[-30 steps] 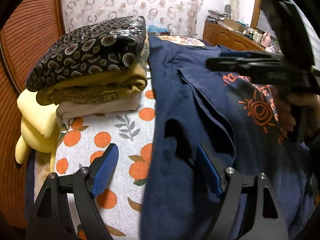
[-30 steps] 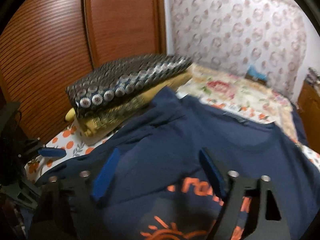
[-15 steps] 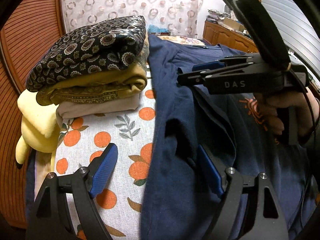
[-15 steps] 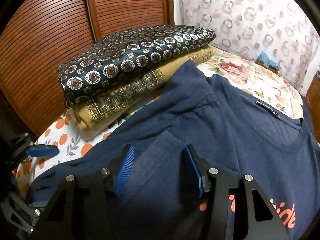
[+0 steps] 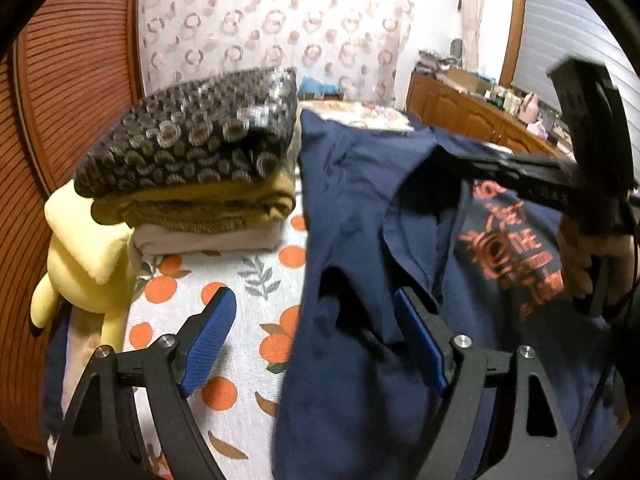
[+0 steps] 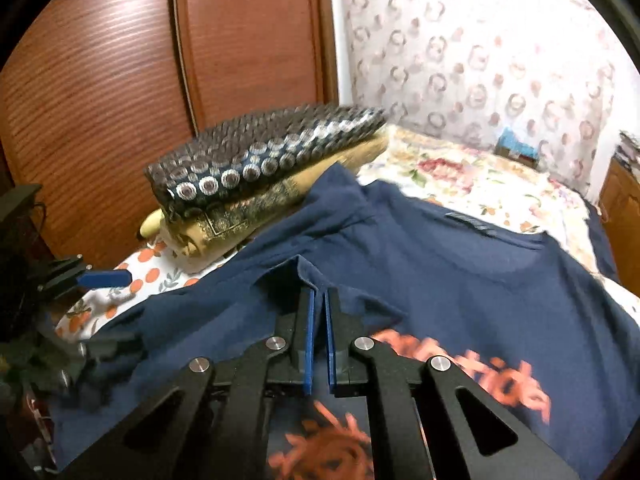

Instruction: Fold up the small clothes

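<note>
A navy T-shirt (image 5: 360, 264) with an orange print lies face up on the bed, also seen in the right wrist view (image 6: 460, 280). My right gripper (image 6: 318, 294) is shut on the shirt's sleeve hem (image 6: 298, 266), which is pinched between its blue pads and pulled up over the shirt's body. My left gripper (image 5: 313, 300) hangs open over the shirt's side edge, one pad above the orange-patterned sheet (image 5: 224, 280), the other above navy cloth. Nothing is between its fingers. A hand (image 5: 584, 264) holds the right gripper's handle.
A stack of folded clothes (image 5: 200, 176) sits beside the shirt, with a yellow plush toy (image 5: 84, 260) next to it. A brown slatted wardrobe (image 6: 100, 92) stands behind. A floral blanket (image 6: 460, 176) lies beyond the collar, and a wooden dresser (image 5: 472, 116) is at the far right.
My right gripper has shut on the sleeve and drawn back toward the print, lifting the sleeve. The left gripper has risen a little and stays open.
</note>
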`<state>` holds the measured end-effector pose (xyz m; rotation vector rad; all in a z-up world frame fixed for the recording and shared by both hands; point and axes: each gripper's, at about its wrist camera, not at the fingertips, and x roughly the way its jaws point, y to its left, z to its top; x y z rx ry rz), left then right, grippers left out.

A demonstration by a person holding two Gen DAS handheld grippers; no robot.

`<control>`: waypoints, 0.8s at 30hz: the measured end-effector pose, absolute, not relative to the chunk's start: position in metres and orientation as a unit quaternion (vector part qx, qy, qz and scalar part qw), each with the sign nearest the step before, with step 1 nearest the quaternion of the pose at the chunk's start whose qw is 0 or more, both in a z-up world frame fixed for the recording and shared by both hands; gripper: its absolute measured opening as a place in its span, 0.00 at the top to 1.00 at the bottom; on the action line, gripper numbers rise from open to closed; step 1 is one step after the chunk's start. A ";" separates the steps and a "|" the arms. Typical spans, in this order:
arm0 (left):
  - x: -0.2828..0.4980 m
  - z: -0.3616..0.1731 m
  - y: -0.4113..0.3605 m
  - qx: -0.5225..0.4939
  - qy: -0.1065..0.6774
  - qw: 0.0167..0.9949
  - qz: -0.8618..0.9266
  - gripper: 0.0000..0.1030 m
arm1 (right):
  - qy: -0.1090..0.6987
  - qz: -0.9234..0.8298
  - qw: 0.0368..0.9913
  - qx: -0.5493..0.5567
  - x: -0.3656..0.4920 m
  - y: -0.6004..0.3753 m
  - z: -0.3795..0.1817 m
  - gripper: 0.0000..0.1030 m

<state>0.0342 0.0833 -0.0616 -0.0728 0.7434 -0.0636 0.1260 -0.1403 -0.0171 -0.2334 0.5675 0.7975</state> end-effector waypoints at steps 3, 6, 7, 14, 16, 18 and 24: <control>0.027 -0.052 0.082 -0.037 0.353 0.934 -0.028 0.20 | 0.272 0.378 0.879 -0.104 0.117 -0.160 -0.019 0.95; 0.024 -0.042 0.075 -0.038 0.341 0.939 -0.032 0.20 | 0.278 0.366 0.883 -0.098 0.111 -0.173 -0.028 0.95; 0.024 -0.038 0.073 -0.037 0.334 0.941 -0.031 0.20 | 0.280 0.359 0.885 -0.099 0.108 -0.178 -0.031 0.95; 0.024 -0.027 0.045 -0.053 0.284 0.957 -0.035 0.20 | 0.285 0.310 0.906 -0.050 0.081 -0.223 -0.040 0.76; 0.029 -0.029 0.036 -0.053 0.288 0.955 -0.043 0.20 | 0.279 0.293 0.914 -0.045 0.074 -0.236 -0.040 0.70; 0.034 -0.031 0.026 -0.044 0.292 0.954 -0.053 0.20 | 0.276 0.275 0.920 -0.042 0.066 -0.248 -0.040 0.64; 0.045 -0.031 -0.002 -0.032 0.295 0.952 -0.078 0.20 | 0.268 0.212 0.939 -0.023 0.049 -0.294 -0.044 0.40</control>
